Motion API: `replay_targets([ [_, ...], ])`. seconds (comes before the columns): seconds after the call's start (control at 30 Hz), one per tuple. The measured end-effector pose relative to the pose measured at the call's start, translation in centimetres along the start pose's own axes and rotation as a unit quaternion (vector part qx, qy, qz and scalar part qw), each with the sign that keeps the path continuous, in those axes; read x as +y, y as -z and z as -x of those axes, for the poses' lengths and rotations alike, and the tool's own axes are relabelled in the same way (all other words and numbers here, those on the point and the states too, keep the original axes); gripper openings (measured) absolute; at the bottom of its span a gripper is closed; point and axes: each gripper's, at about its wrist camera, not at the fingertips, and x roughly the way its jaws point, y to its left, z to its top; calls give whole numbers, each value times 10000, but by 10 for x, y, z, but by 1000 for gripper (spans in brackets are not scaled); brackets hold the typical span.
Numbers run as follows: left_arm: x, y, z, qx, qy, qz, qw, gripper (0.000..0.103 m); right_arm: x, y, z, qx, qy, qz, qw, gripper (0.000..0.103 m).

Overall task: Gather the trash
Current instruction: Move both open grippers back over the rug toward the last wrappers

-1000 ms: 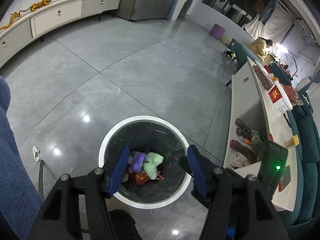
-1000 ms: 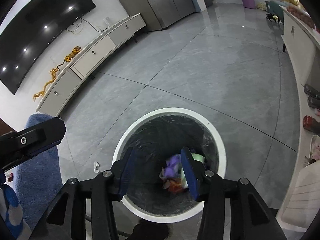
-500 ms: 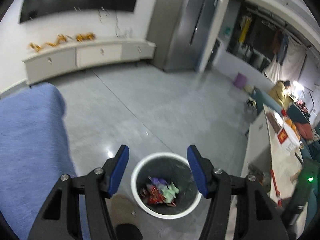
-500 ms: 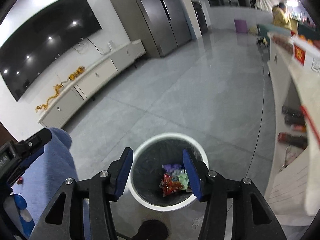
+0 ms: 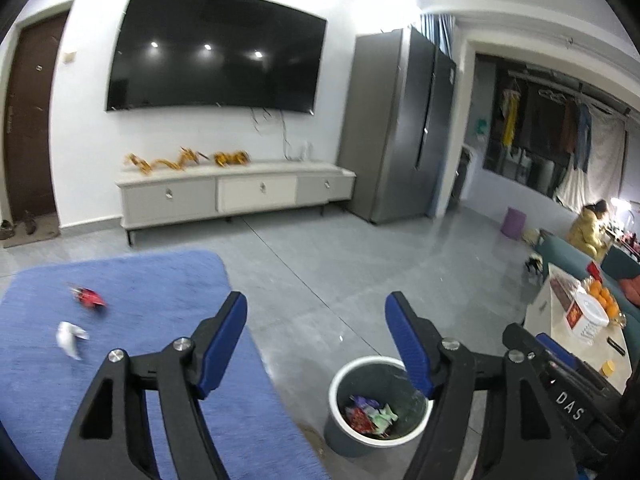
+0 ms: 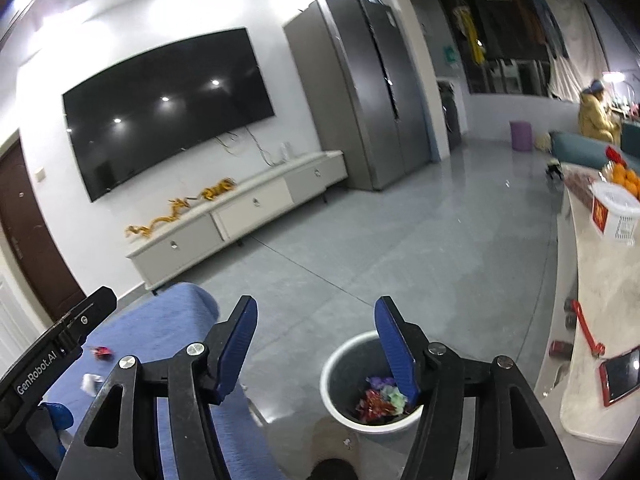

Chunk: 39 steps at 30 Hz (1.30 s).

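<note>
A grey trash bin with a white rim (image 5: 340, 380) stands on the floor below both grippers and holds several crumpled wrappers (image 5: 370, 416); it also shows in the right wrist view (image 6: 332, 364). A red wrapper (image 5: 89, 298) and a white scrap (image 5: 70, 336) lie on the blue rug (image 5: 120, 360) at left. In the right wrist view the red wrapper (image 6: 102, 353) and white scrap (image 6: 90, 383) sit far left. My left gripper (image 5: 316, 344) is open and empty. My right gripper (image 6: 316, 344) is open and empty.
A white TV cabinet (image 5: 236, 196) and a wall TV stand at the back, a grey fridge (image 5: 396, 128) to its right. A low white table (image 6: 592, 304) with a phone, basket and oranges runs along the right. A person sits far right.
Both grippers have risen and tilted up from over the bin. The view now takes in the room, the blue rug and the two scraps on it. Both stay open.
</note>
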Motion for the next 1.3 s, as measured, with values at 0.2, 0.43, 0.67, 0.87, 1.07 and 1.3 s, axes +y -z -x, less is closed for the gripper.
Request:
replay_targets([
  [0.2,27,-10,52,-443,-281,173,9985,75,32,-6,38,-325,-230,293,9988,62],
  [0.43,57,-10,102,-854,-635,303,9939,79,65,-4,66,-497,-515,581,9957,65],
  [0.67,87,-7,140,-1137,-978,444,9877,85,94,0,80,-612,-683,804,9925,74],
  [0.87,113,-1,159,-1241,-1238,565,9829,89,117,7,85,-636,-791,1000,9898,77],
  [1.07,140,4,166,-1308,-1440,760,9779,89,138,12,88,-665,-896,1219,9863,78],
  [1.3,168,10,162,-1337,-1541,942,9744,89,154,17,78,-629,-970,1387,9836,78],
])
